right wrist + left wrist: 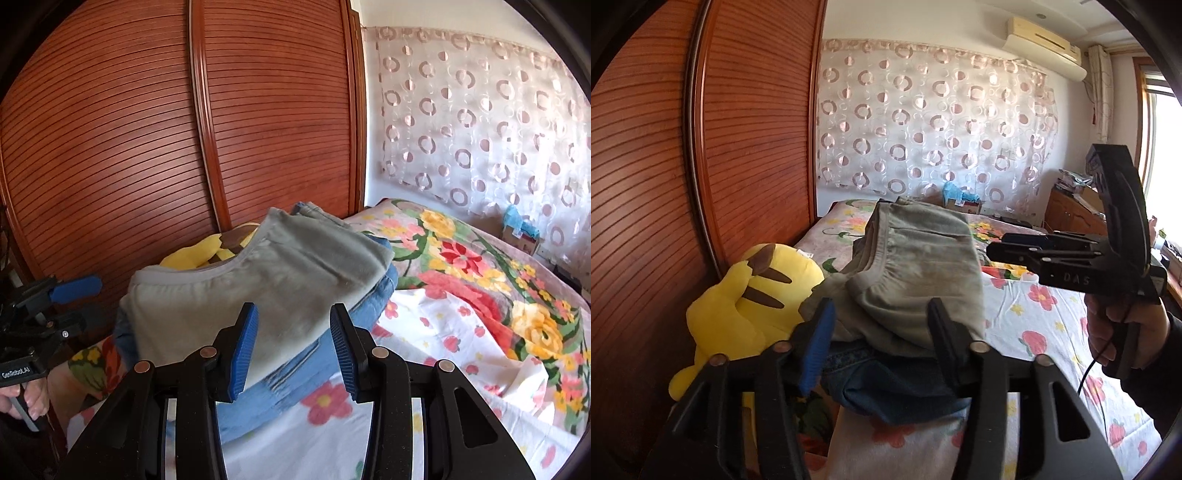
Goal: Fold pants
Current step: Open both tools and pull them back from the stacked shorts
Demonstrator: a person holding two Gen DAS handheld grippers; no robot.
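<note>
Clearly soft: the grey pants (258, 280) are lying folded on top of folded blue jeans (295, 373), both sitting on the flowered bed (461, 354), near the yellow plush toy (746, 306).
Handling: I am judging the grey cloth as light, limp and a little fuzzy, so it is likely sagging at any edge lifted alone; the denim below is looking stiffer and heavier.
Where to grip: the thick elastic waistband (192, 275) or a doubled fold edge is looking like the safest hold, pinching all layers together.
Left claw (882, 328): it is standing wide apart, holding nothing, hovering just beside the near edge of the stack.
Right claw (293, 347): it is gaping fairly wide too, gripping nothing, pointing at the side of the pile.
Hidden: the pant legs are tucking under the fold, so their lie is not showing; the jeans are mostly covered; the toy is partly blocked by the pile.
</note>
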